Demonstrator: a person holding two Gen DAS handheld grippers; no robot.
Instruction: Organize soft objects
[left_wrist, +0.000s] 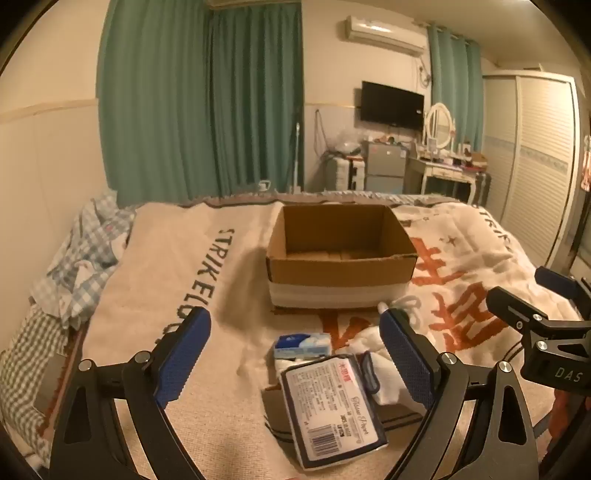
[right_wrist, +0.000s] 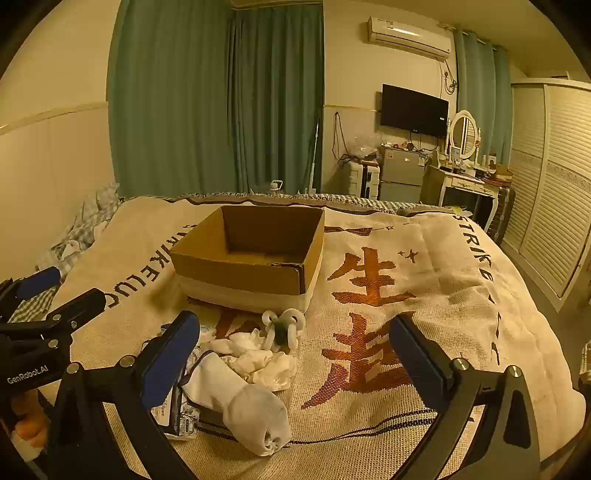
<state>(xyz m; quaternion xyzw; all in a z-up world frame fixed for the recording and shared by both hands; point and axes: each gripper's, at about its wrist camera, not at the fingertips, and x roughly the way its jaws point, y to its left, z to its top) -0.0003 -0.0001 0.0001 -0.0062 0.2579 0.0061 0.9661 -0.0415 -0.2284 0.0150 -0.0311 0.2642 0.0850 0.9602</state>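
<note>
An open cardboard box (left_wrist: 340, 254) stands on the bed blanket, also in the right wrist view (right_wrist: 247, 258). In front of it lie a dark tissue pack (left_wrist: 332, 402), a small blue tissue pack (left_wrist: 301, 345), a rolled white sock (right_wrist: 240, 398), crumpled white tissues (right_wrist: 258, 358) and a white ring toy (right_wrist: 282, 326). My left gripper (left_wrist: 295, 354) is open above the tissue packs, touching nothing. My right gripper (right_wrist: 295, 354) is open, just right of the sock and tissues. The right gripper also shows in the left wrist view (left_wrist: 543, 314), and the left gripper in the right wrist view (right_wrist: 55, 295).
The beige blanket (right_wrist: 424, 295) with orange characters covers the bed. Checked cloth (left_wrist: 74, 266) is piled at the bed's left edge by the wall. Green curtains, a dresser (right_wrist: 465, 184) and a wardrobe stand beyond the bed.
</note>
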